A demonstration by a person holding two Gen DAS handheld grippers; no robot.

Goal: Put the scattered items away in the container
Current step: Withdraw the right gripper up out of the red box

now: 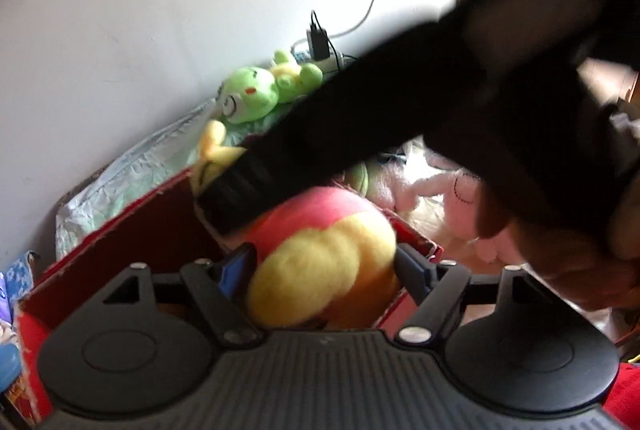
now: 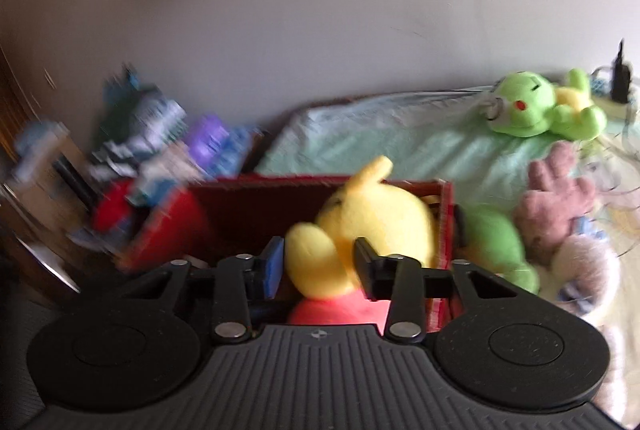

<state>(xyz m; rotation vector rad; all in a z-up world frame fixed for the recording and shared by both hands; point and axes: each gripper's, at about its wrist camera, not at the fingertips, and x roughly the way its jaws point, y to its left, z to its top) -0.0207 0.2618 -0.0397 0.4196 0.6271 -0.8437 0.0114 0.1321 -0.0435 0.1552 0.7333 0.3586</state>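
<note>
Room: pale bare wall (image 2: 280, 9) behind a bed (image 2: 400, 145) with a mint-green cover; blurred clutter (image 2: 160, 145) to the left of it.
Box: red box (image 2: 256, 189) on the bed, open at the top.
Bear: yellow bear (image 2: 376, 222) in a red shirt lies inside the box at its right end — head toward the far wall, ear above the rim, long axis running away from the camera.
Loose toys: green plush (image 2: 536, 109) on the cover near the wall; pink plush (image 2: 560, 197) and another green one (image 2: 496, 242) just outside the box's right wall.
Left tongs (image 1: 324, 270): wide, the bear's yellow paw between them — whether the pads press it I cannot tell.
Right tongs (image 2: 320, 266): narrow, both pads against the bear's arm.
Sleeve: a dark sleeve (image 1: 440, 101) crosses over the box in the left wrist view.
</note>
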